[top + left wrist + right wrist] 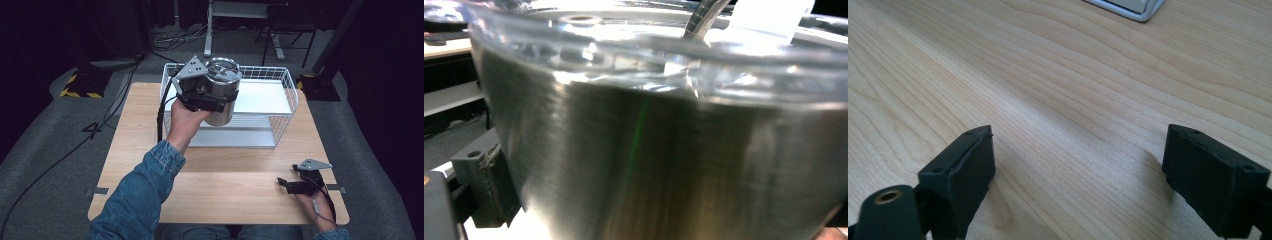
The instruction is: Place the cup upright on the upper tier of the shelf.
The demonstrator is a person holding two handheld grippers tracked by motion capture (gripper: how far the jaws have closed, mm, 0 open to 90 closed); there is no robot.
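In the high view, a steel pot (222, 92) with a glass lid is held aloft by the left tool (212, 100), which is clamped on the pot's side wall, above the front left part of a white wire basket (287, 90) that stands at the far side of the wooden surface (220, 190). The step in hand is judged to be the carrying of the pot toward or away from the basket. It would be done well if the pot were kept level, so that the loose-looking lid is not shed, and if the basket's rim were cleared before any lowering. The right tool (287, 184) is rested on the surface near the front right corner, well apart from the pot.

In the left gripper view, the pot's brushed wall (664, 165) is seen pressed close between the jaws, with the glass lid (634, 55) just above; one black pad (494, 185) is touching the wall at lower left.

In the right gripper view, the jaws are spread wide over bare wood (1073, 115), with nothing between them; a corner of the basket's base (1133, 9) is seen farther off.
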